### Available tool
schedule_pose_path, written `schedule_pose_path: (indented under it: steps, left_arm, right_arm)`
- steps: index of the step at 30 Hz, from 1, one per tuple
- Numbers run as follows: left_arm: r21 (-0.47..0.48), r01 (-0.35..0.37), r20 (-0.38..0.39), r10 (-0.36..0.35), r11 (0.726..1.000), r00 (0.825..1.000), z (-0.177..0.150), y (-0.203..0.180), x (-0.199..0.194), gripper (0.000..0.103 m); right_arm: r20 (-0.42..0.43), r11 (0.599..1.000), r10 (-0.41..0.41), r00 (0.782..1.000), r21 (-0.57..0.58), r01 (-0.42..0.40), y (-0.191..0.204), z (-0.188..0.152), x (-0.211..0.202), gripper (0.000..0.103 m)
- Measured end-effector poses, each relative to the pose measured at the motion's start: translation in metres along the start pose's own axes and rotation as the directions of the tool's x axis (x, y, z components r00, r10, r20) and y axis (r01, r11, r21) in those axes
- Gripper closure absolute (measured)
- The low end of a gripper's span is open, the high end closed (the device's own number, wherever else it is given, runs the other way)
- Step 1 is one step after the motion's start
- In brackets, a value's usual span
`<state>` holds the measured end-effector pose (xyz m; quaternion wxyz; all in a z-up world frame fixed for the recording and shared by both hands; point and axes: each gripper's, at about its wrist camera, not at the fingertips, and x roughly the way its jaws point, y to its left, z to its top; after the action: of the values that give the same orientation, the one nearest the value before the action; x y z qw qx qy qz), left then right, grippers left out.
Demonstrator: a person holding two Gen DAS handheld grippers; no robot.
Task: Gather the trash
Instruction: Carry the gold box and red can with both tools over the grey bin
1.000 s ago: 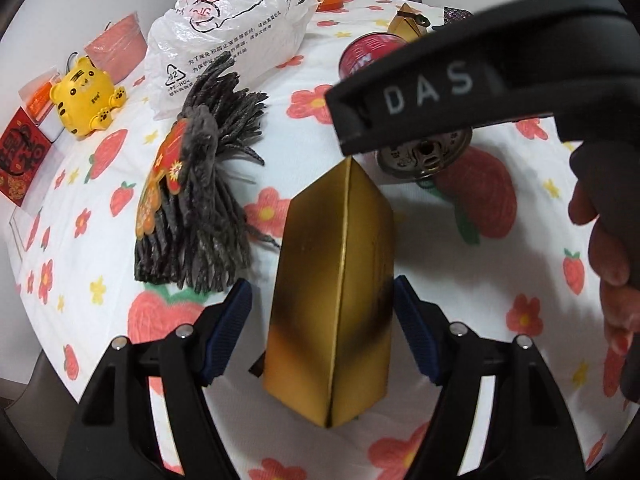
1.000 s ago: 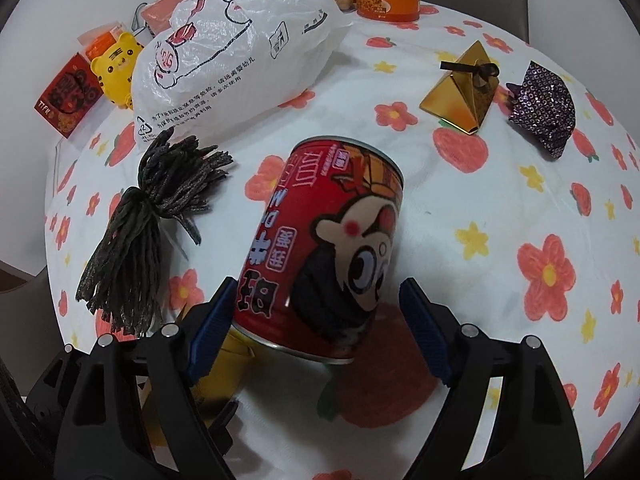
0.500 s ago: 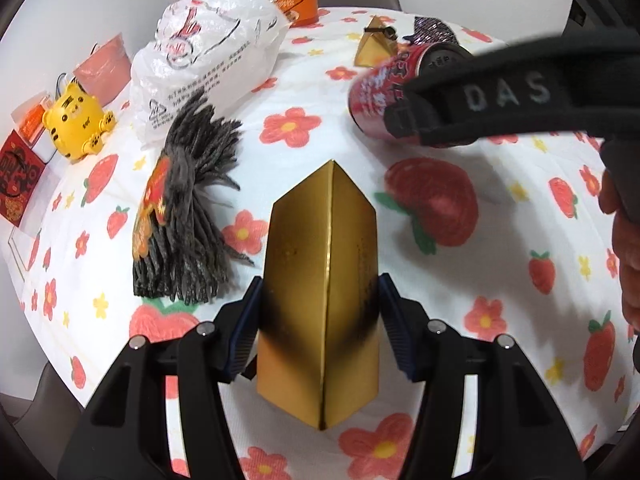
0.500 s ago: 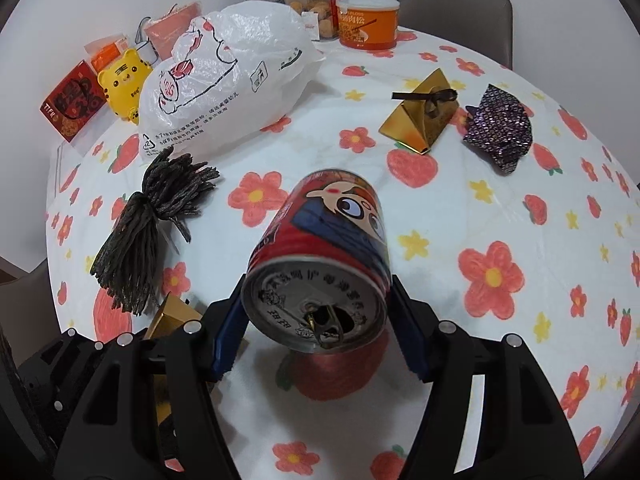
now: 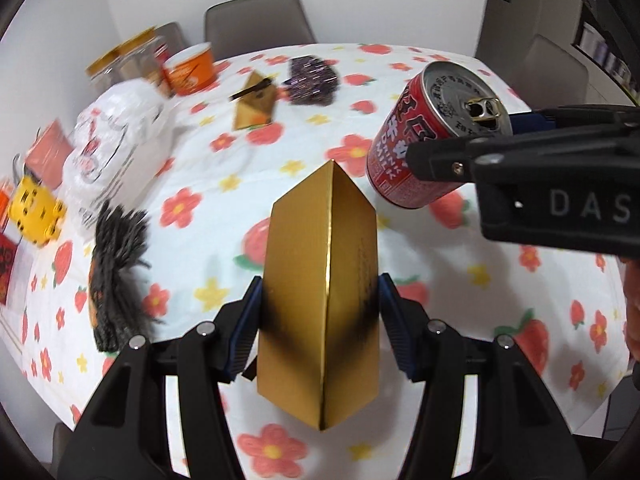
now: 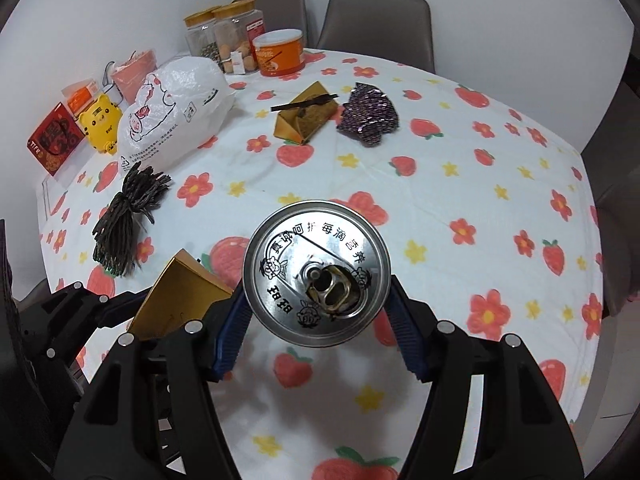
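The left tongs (image 5: 320,312) pinch a gold box (image 5: 320,300) by its two sides, its ridge pointing away from the camera, lifted clear above the near edge of the desk (image 5: 400,60). The right tongs (image 6: 316,316) clamp a red drink can (image 6: 316,272) sideways, its opened silver top facing the camera, also held off the desk, just beside the gold box. Still lying on the flowered cloth are a dark tassel (image 6: 128,216) toward the left edge, a white plastic bag (image 6: 176,112) behind it, and near the far edge a flattened gold wrapper (image 6: 308,120) beside a crumpled purple wrapper (image 6: 370,116).
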<state>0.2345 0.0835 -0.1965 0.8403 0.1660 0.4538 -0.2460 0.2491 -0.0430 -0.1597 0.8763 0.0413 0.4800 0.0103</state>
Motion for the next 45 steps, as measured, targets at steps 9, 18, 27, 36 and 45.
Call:
schedule_pose_path:
  steps: [9,18,27,36,45]
  left_arm:
    - [0.15,0.058,0.043,-0.065,0.987,0.997,0.03,-0.124,-0.022,0.046]
    - [0.283,0.178,0.069,-0.205,0.942,0.976,0.038,-0.316,-0.052,0.046]
    - [0.41,0.284,0.008,-0.315,0.867,0.949,0.015,-0.48,-0.059,0.046]
    - [0.554,0.354,-0.076,-0.378,0.753,0.923,0.021,-0.584,-0.036,0.046]
    - [0.617,0.408,-0.15,-0.409,0.672,0.9,0.048,-0.645,0.021,0.046]
  right_arm:
    - [0.078,0.99,-0.084,0.993,0.117,0.075,-0.111,-0.069,-0.095,0.041]
    - [0.081,0.943,-0.247,0.966,0.251,0.22,-0.25,-0.195,-0.2,0.041]
    - [0.036,0.869,-0.347,0.937,0.389,0.307,-0.352,-0.299,-0.256,0.041]
    - [-0.03,0.783,-0.391,0.92,0.514,0.349,-0.414,-0.345,-0.259,0.041]
    - [-0.084,0.742,-0.394,0.915,0.559,0.371,-0.466,-0.356,-0.227,0.041]
